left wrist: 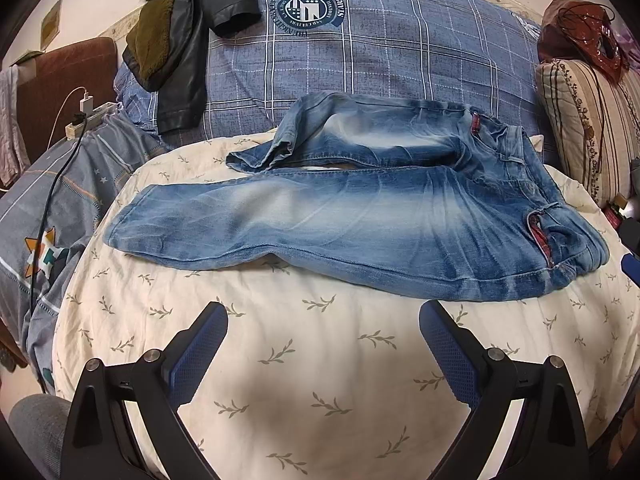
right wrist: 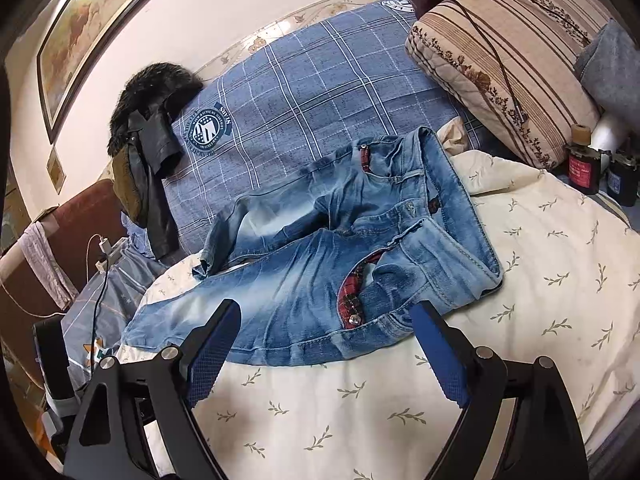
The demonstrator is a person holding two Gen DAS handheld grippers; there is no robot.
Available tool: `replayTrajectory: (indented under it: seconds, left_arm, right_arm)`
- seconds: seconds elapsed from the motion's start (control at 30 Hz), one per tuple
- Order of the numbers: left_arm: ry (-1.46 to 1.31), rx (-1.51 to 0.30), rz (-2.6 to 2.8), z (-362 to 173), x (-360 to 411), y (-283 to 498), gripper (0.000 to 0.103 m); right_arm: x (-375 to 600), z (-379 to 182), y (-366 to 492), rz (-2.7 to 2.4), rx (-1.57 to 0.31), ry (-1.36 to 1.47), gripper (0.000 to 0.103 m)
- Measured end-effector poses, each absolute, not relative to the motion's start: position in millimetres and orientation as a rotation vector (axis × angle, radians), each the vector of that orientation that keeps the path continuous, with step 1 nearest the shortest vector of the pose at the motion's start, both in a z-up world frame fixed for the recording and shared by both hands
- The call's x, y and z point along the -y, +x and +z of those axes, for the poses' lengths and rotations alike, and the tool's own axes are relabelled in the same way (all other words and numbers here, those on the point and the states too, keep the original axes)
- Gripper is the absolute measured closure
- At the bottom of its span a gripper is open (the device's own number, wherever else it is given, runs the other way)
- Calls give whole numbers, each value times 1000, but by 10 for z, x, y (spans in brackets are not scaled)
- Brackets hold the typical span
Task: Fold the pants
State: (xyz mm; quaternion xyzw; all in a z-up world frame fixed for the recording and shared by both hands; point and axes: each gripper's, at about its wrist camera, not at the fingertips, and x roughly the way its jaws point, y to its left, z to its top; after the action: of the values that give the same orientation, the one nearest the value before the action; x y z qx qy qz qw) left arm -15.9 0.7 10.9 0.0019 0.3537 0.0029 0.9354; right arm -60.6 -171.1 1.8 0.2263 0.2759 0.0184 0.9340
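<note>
So the jeans (left wrist: 360, 216) are lying flat-ish on the cream leaf-print quilt (left wrist: 320, 360), legs pointing left, waistband off to the right. Nothing's folded yet as far as I can tell.

Going left to right along the jeans: the far leg is bunched up and its cuff (left wrist: 256, 156) is curled over, sitting up against the blue plaid blanket (left wrist: 380, 52). I'd flatten that first, otherwise the fold comes out lumpy. The near leg looks pretty smooth already. Then I'd grab the far leg at the cuff and at the hip and lay it over the near one, seams lined up.

The left claw (left wrist: 323, 322) hangs spread wide with nothing in it, above bare quilt just in front of the jeans. The right claw (right wrist: 326, 318) is also spread wide and empty, hovering at the near edge of the jeans by the red plaid pocket trim (right wrist: 352, 292).

Containers: only some dark bottles (right wrist: 582, 164) right of the jeans; can't see what's inside.
</note>
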Motion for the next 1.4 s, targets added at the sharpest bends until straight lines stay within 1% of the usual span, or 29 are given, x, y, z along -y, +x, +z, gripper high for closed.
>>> replayTrajectory:
  seconds: [0.2, 0.4, 0.5, 0.6, 0.73, 0.77, 0.83, 0.87, 0.9, 0.93, 0.97, 1.0, 1.03, 1.07, 1.1, 1.13, 1.17, 1.2, 1.23, 1.33, 1.4]
  left_arm:
    - [-17, -730, 3, 102, -42, -145, 6]
    - [-63, -777, -20, 59, -120, -45, 6]
    - [-117, -832, -54, 12, -189, 72, 6]
    - [-190, -896, -116, -39, -254, 266, 6]
    - [-286, -999, -206, -118, -279, 640, 6]
    - [-315, -1024, -222, -148, -273, 762, 6]
    - [-354, -1049, -220, -212, -289, 934, 6]
    - [-355, -1043, -196, -210, -291, 1006, 6]
    - [-349, -1034, -184, -204, -288, 1084, 6]
    - [-351, -1034, -179, -202, -283, 1166, 6]
    - [-360, -1040, -159, -214, -287, 1259, 6]
    - [-365, -1042, -128, -227, -286, 1331, 7]
    - [-357, -1045, -101, -229, -278, 1399, 13]
    - [-323, -1051, -53, -223, -268, 1486, 23]
    - [-282, -1051, 15, -211, -279, 1545, 56]
    - [-269, -1053, 53, -204, -317, 1578, 75]
    - [-287, -1053, 60, -208, -388, 1604, 80]
    - [-314, -1054, 51, -223, -463, 1612, 88]
    - [-326, -1053, 45, -240, -522, 1616, 91]
    - [-340, -1050, 6, -292, -649, 1541, 94]
    - [-335, -1066, -14, -233, -681, 1436, 95]
  right_arm:
    - [1814, -15, -613, -9, -588, 480, 14]
    - [2013, -88, -604, -47, -623, 534, 14]
    - [2137, -213, -567, -67, -682, 600, 14]
    - [2247, -371, -482, -86, -767, 675, 18]
    - [2526, -504, -78, -86, -890, 787, 18]
    - [2578, -542, 7, -86, -909, 804, 20]
    - [2675, -618, 134, -86, -894, 819, 37]
    - [2681, -631, 148, -84, -884, 810, 41]
    - [2689, -642, 140, -88, -868, 810, 51]
    - [2708, -667, 106, -100, -860, 820, 57]
    - [2721, -682, 84, -100, -862, 832, 60]
    - [2735, -678, 90, -99, -861, 837, 69]
    - [2750, -642, 76, -107, -854, 823, 78]
    - [2771, -613, 73, -97, -843, 829, 80]
    - [2786, -581, 70, -87, -828, 834, 83]
    - [2777, -535, 64, -79, -814, 824, 84]
    - [2735, -462, 52, -73, -801, 788, 84]
    - [2712, -429, 65, -68, -797, 772, 85]
    - [2667, -371, 56, -63, -794, 738, 85]
    - [2640, -342, 24, -63, -818, 731, 86]
    - [2665, -336, -100, -70, -823, 761, 87]
